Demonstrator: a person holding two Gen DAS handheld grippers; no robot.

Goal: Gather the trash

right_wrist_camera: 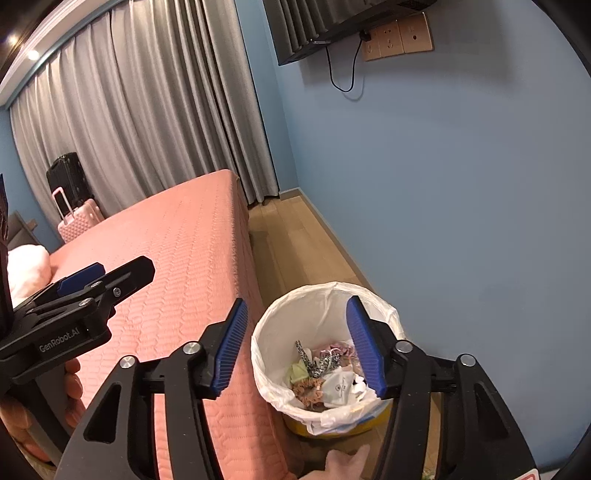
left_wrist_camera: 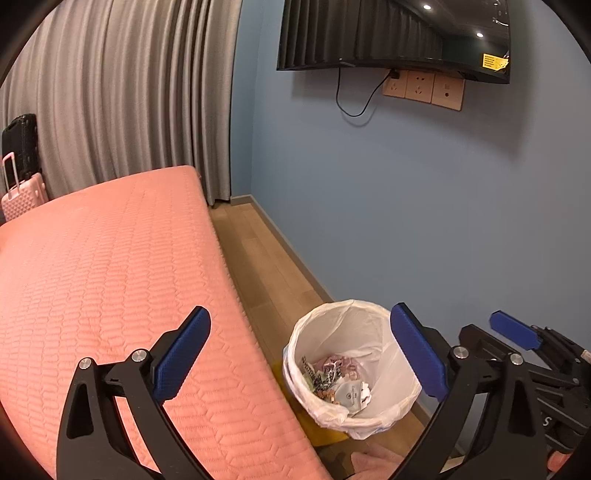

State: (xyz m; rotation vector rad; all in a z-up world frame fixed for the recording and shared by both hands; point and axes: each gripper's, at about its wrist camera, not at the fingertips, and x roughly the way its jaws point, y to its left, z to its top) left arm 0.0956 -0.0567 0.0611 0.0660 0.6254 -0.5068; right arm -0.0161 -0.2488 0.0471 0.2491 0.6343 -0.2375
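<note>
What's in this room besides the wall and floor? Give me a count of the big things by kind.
Suitcases: 2, one black, one pink
Beds: 1
Trash bins: 1
Televisions: 1
Curtains: 1
Total: 6

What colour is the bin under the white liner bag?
Yellow plastic bin beneath the white liner bag; clearest in the right wrist view.

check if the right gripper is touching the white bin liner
Apart. In the right wrist view the right gripper hangs open above the white bin liner, with nothing between its fingers.
</note>
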